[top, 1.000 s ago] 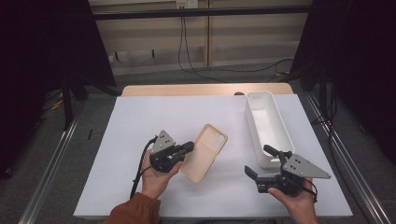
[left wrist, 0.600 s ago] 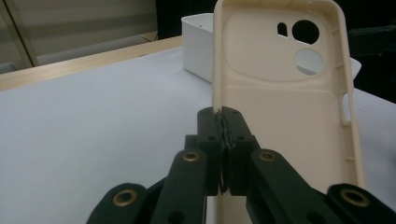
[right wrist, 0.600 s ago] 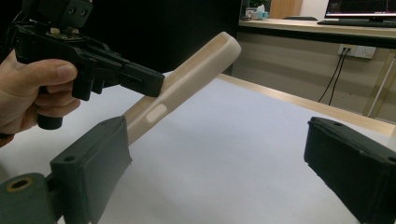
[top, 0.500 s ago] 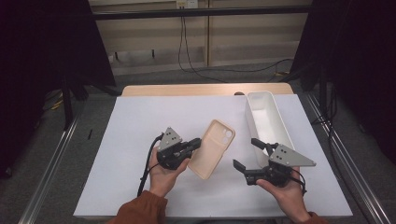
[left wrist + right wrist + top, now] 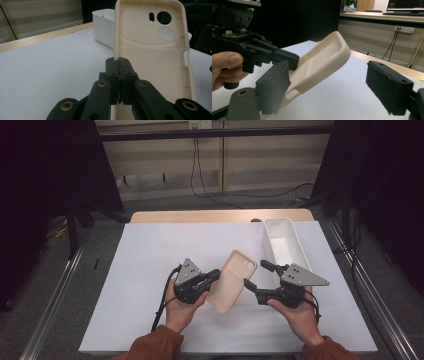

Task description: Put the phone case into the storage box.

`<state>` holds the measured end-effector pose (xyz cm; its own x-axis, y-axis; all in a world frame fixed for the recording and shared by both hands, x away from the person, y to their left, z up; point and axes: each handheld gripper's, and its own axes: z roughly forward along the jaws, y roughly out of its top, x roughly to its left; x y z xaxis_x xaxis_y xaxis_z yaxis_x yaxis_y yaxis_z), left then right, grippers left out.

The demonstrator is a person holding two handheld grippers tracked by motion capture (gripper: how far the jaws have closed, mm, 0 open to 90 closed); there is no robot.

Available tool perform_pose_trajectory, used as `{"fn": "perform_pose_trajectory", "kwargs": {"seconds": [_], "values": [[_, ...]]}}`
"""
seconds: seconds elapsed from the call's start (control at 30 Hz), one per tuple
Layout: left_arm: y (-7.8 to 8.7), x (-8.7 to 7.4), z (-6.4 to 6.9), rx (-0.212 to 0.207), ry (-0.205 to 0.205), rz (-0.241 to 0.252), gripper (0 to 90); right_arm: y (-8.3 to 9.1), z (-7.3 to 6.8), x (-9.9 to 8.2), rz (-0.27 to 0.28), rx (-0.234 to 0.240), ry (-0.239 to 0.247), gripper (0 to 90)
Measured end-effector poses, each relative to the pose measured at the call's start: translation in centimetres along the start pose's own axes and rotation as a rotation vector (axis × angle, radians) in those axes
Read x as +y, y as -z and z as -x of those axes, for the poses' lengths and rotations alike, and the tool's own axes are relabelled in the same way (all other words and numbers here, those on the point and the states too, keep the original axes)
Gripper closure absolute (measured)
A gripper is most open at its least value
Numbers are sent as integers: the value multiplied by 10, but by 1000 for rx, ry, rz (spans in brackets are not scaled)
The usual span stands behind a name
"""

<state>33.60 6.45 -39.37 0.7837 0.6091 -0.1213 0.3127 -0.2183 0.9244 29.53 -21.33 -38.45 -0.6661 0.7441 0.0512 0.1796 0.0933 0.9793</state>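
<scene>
While the left gripper (image 5: 212, 276) pinched the phone case (image 5: 232, 281) above the table (image 5: 140, 270), the right gripper (image 5: 257, 277) sat just beside its other long edge. Its own view showed jaws clamped on the rim. Opposite, spread jaws, lately narrowing, faced the case (image 5: 322, 62), untouched.

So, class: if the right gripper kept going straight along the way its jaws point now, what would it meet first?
Most likely the cream phone case that the left gripper pinches by one edge. The right gripper points at its other long edge with jaws open and just closing, nothing clamped yet; exact depth is hard to judge.
</scene>
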Motion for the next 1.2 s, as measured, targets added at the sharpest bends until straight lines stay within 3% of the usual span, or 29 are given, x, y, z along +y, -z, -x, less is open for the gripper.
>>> {"fn": "perform_pose_trajectory", "kwargs": {"seconds": [0.33,0.6,1.2], "values": [[-2,1,7,-18,-16,10,877,-5,0,-5,-30,-20,0,298],[-1,-1,8,-7,-34,5,876,-5,3,-12,-56,-19,-10,484],[-2,-4,10,-7,-48,-11,873,-4,4,-11,-72,-25,-8,643]]}}
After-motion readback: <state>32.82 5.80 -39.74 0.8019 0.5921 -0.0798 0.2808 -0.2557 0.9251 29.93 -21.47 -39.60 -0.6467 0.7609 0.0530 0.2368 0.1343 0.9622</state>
